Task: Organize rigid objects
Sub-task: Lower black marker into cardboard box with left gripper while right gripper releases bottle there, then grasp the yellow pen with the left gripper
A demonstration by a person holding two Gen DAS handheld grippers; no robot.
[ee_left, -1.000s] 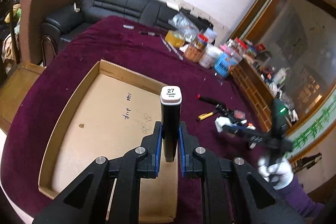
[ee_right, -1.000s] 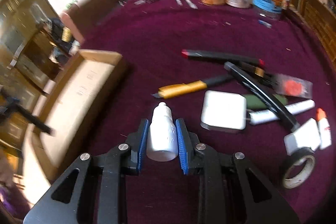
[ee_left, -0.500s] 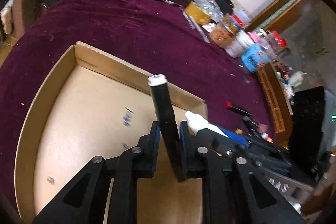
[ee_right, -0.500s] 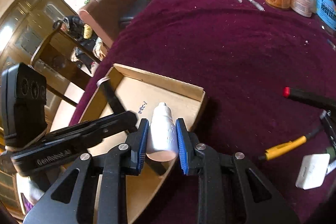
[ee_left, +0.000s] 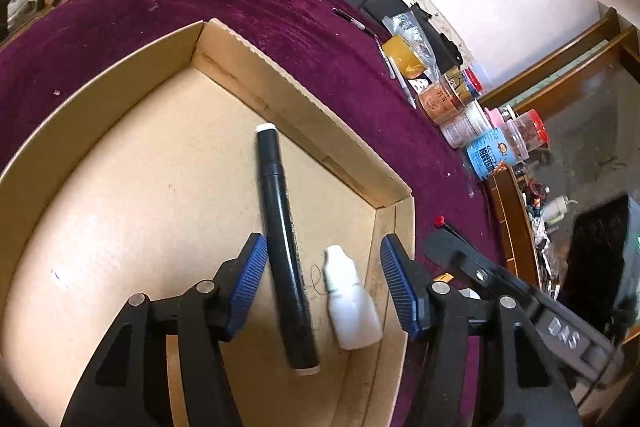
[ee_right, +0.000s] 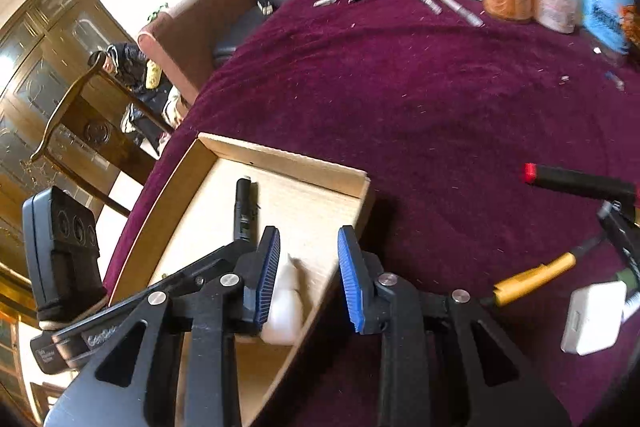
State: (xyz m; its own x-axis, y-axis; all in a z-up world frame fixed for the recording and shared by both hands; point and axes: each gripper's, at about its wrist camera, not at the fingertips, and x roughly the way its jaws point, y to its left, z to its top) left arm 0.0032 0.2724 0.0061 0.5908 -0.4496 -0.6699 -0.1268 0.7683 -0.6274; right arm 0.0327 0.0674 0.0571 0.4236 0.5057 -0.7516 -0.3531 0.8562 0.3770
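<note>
Left jaws point(ee_left: 324, 283): they have just been opening and are now standing wide; the black marker point(ee_left: 285, 247) is lying flat on the box floor between them, close to the left pad, with no pad pressing on it. Judged a release, so the marker is staying where it was laid.
Right jaws point(ee_right: 309, 275): they have just been opening too, and are standing moderately apart; the white dropper bottle point(ee_right: 284, 303) is lying just beside the left pad, partly hidden by it, so I cannot tell whether it is touching the pad. The right pad is standing clear.
Task things: both are lying inside the cardboard box point(ee_left: 120, 75), side by side near its right wall, apart from one another; the dropper bottle point(ee_left: 350, 303) is pointing its nozzle toward the far wall.
Why so: laying them parallel along one wall is probably leaving the rest of the floor free for more items.
Left wrist view: it is showing the gap between marker and bottle, and both lying flat.
Right wrist view: it is showing what is waiting on the maroon worktop point(ee_right: 420, 99): a yellow-handled cutter point(ee_right: 532, 277), a red-capped black pen point(ee_right: 580, 181) and a white case point(ee_right: 594, 319).
</note>
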